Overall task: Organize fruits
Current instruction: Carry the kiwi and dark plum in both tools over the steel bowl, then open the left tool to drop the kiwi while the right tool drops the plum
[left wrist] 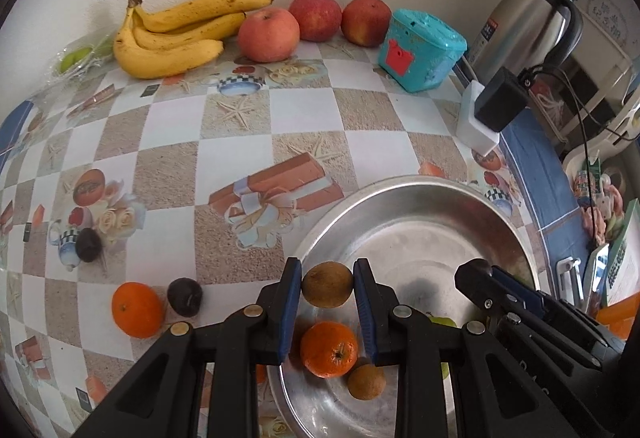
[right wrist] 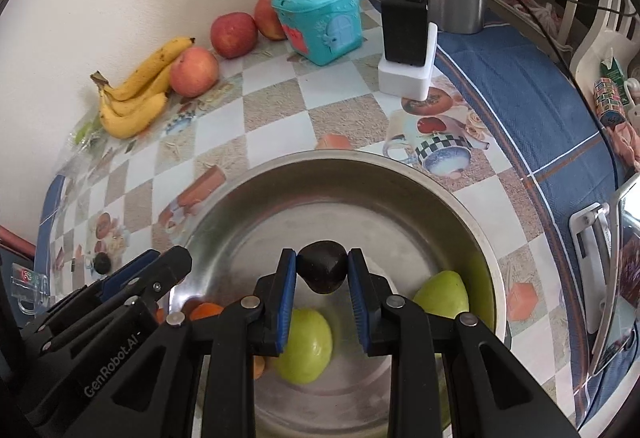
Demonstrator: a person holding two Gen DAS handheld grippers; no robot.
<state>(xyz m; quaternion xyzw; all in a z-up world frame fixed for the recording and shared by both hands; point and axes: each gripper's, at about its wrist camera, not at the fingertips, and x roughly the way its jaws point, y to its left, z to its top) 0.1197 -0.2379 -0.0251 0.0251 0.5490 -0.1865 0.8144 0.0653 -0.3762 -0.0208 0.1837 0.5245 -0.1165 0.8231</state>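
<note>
Round stainless-steel bowl on checkered counter. Over bowl's near rim: left gripper, fingers clamped on brown kiwi. Over bowl's middle: right gripper, fingers clamped on dark purple plum. Inside bowl: orange mandarin, second kiwi, two green apples. Left of bowl: another mandarin, two plums. Beyond bowl, at wall: yellow bananas, three red apples.

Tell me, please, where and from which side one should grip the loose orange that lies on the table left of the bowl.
Grip the orange across its round middle, coming from above. The dark plum touches its right side, so put the fingers on its near and far faces.
</note>
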